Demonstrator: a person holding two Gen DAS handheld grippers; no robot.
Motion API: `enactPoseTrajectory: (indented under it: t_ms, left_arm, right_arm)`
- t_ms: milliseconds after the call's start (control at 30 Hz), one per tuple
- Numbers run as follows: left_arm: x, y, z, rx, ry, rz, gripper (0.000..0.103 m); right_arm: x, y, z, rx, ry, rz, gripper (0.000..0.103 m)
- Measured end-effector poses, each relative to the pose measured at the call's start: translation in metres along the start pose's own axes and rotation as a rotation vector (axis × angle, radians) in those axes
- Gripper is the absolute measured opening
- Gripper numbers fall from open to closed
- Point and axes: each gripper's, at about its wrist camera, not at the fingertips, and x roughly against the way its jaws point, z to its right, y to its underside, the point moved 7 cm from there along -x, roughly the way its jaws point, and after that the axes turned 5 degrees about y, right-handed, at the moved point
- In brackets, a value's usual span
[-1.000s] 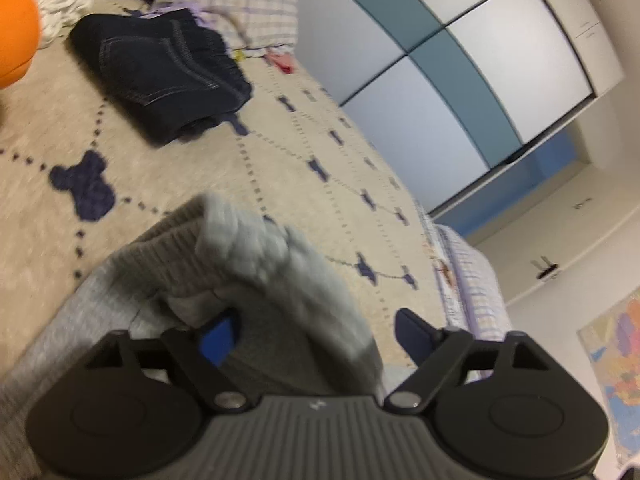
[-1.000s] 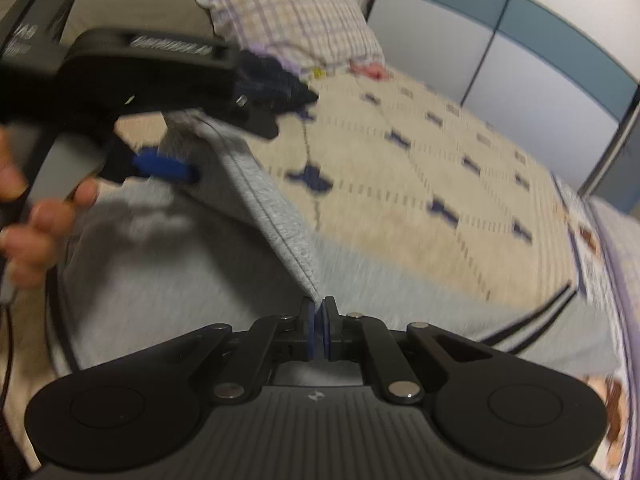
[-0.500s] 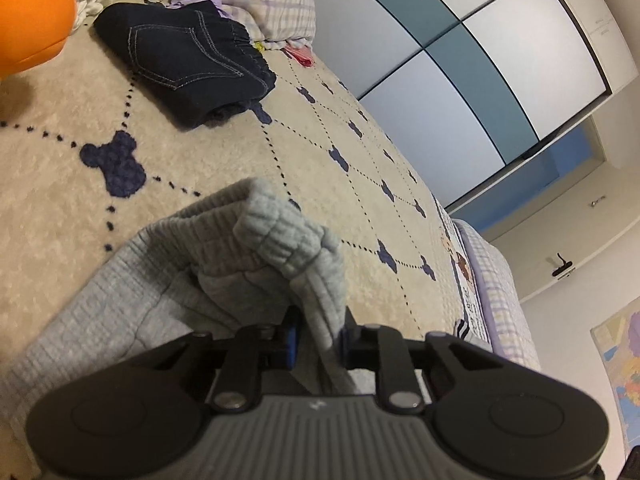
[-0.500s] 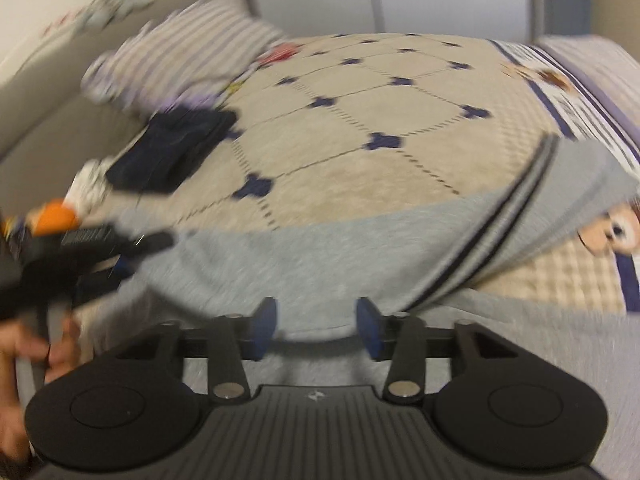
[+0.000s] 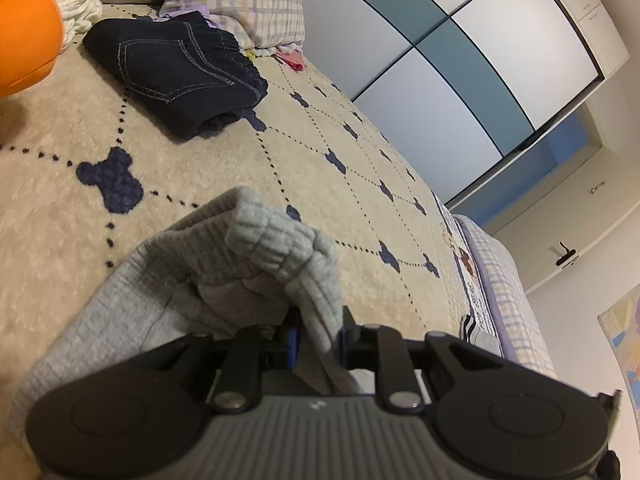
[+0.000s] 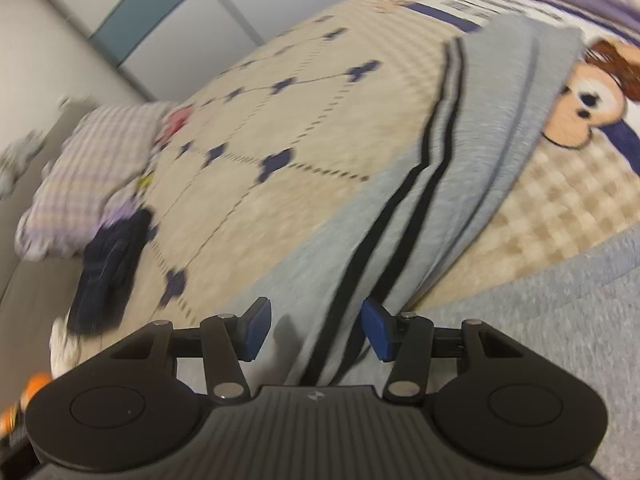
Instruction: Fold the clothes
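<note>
Now the fold of the grey knitted trousers with two black side stripes [image 6: 400, 216] looks to be in its early part. The left gripper [image 5: 316, 342] is closed on the ribbed waistband [image 5: 272, 240] and pinches a bunch of that cloth between its blue pads. The right gripper [image 6: 316, 326] has its jaws opening, and the striped leg lies between them but the pads do not press it.

The trousers lie on the beige bed cover with dark blue bear shapes [image 5: 360, 208], nearer than the folded dark blue jeans [image 5: 176, 76], which are well apart. I judge that the next move needs the right gripper to take a new hold lower on the leg.
</note>
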Motion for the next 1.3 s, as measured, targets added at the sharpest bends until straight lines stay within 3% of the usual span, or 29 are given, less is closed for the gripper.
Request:
enactPoseTrajectory:
  t_ms: [333, 433, 633, 933, 1300]
  left_arm:
    - [0.000, -0.011, -0.002, 0.012, 0.001, 0.029, 0.017]
    - [0.001, -0.012, -0.004, 0.013, -0.001, 0.032, 0.017]
    - [-0.001, -0.013, -0.004, 0.009, -0.005, 0.028, 0.017]
    - [-0.001, -0.010, -0.007, 0.007, -0.010, 0.023, 0.017]
    - [-0.003, -0.007, -0.004, -0.012, -0.023, 0.022, 0.017]
  right_arm:
    - [-0.034, -0.022, 0.006, -0.034, 0.044, 0.013, 0.054]
    - [-0.037, -0.025, 0.012, -0.058, 0.086, -0.001, 0.049]
    - [-0.012, -0.030, 0.020, -0.013, 0.145, 0.015, 0.054]
    - [-0.014, -0.031, 0.030, 0.012, 0.223, 0.005, 0.056]
    - [-0.041, -0.038, 0.037, -0.093, 0.089, 0.001, 0.060]
